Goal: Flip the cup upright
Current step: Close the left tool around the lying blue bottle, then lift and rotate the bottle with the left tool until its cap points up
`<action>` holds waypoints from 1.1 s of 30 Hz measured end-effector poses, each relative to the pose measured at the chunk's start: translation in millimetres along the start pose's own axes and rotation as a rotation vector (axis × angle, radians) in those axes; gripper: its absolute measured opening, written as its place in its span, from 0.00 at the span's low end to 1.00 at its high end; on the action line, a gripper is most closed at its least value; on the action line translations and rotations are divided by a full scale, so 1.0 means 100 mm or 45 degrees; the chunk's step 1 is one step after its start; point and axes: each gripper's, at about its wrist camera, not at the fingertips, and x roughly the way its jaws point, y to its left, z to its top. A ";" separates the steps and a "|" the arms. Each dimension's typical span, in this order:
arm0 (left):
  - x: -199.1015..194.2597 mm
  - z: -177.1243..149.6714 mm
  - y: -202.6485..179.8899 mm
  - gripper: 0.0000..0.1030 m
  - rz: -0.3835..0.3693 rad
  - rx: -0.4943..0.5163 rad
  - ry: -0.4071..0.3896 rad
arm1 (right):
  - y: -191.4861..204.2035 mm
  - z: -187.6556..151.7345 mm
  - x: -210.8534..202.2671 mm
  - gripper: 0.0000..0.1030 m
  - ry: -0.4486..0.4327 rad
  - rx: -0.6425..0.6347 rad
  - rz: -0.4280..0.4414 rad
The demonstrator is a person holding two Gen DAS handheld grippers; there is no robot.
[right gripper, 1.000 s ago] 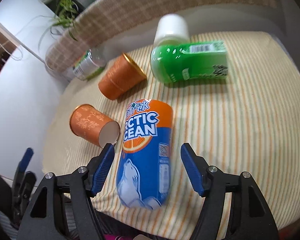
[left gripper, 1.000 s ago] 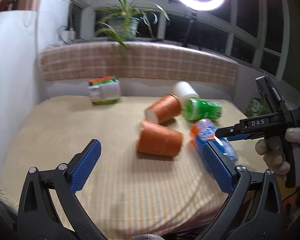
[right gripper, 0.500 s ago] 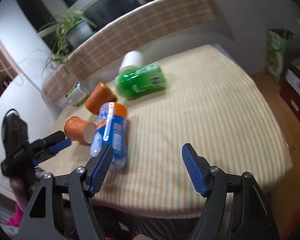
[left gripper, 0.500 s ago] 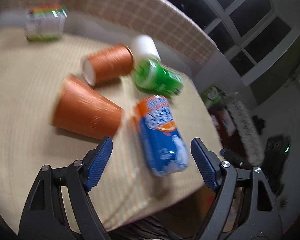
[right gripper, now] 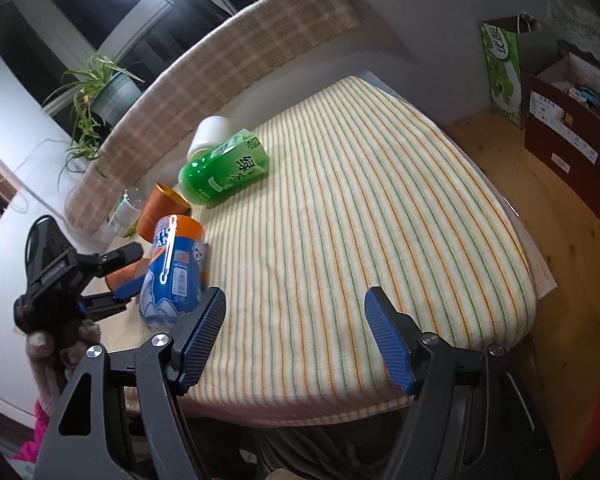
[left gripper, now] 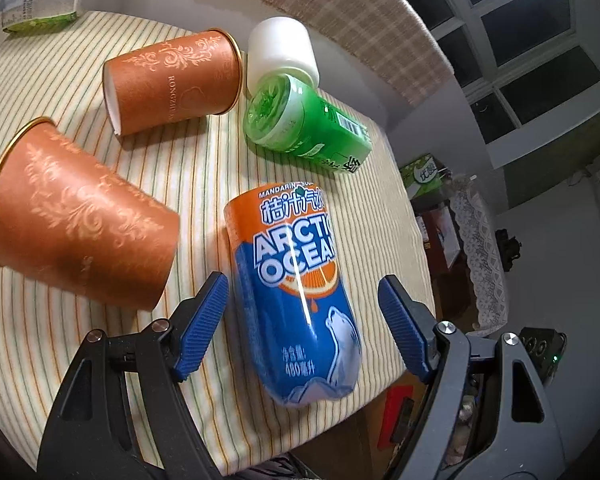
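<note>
Two orange paper cups lie on their sides on the striped tablecloth. The near cup (left gripper: pixel 80 216) lies left of my left gripper (left gripper: pixel 304 324); the far cup (left gripper: pixel 172 80) lies behind it. My left gripper is open and straddles the lower end of a blue and orange Arctic Ocean bottle (left gripper: pixel 300 288), which lies on its side. In the right wrist view my right gripper (right gripper: pixel 296 336) is open and empty above the cloth's front part. The left gripper (right gripper: pixel 112 276) shows there beside the bottle (right gripper: pixel 172 272), with the far cup (right gripper: pixel 160 208) behind and the near cup (right gripper: pixel 128 274) mostly hidden.
A green bottle with a white cap (left gripper: pixel 300 120) lies on its side behind the blue bottle. A labelled container (left gripper: pixel 40 0) lies at the far left. The table's right edge (left gripper: pixel 416 280) is close; boxes (right gripper: pixel 568 136) stand on the floor beyond. A padded rail (right gripper: pixel 240 52) borders the back.
My left gripper has moved forward and right, now straddling the blue bottle. My right gripper has pulled back and right, away from that bottle.
</note>
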 end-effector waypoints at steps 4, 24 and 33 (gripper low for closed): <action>0.13 0.06 0.02 0.77 0.020 -0.024 0.020 | -0.05 0.00 0.01 0.70 0.002 0.011 0.006; 0.18 0.03 -0.22 0.61 0.082 0.108 -0.026 | -0.18 -0.04 0.03 0.70 0.011 0.071 0.005; -0.10 -0.13 -0.49 0.61 0.177 0.337 -0.184 | -0.14 -0.07 0.05 0.70 0.022 0.077 0.008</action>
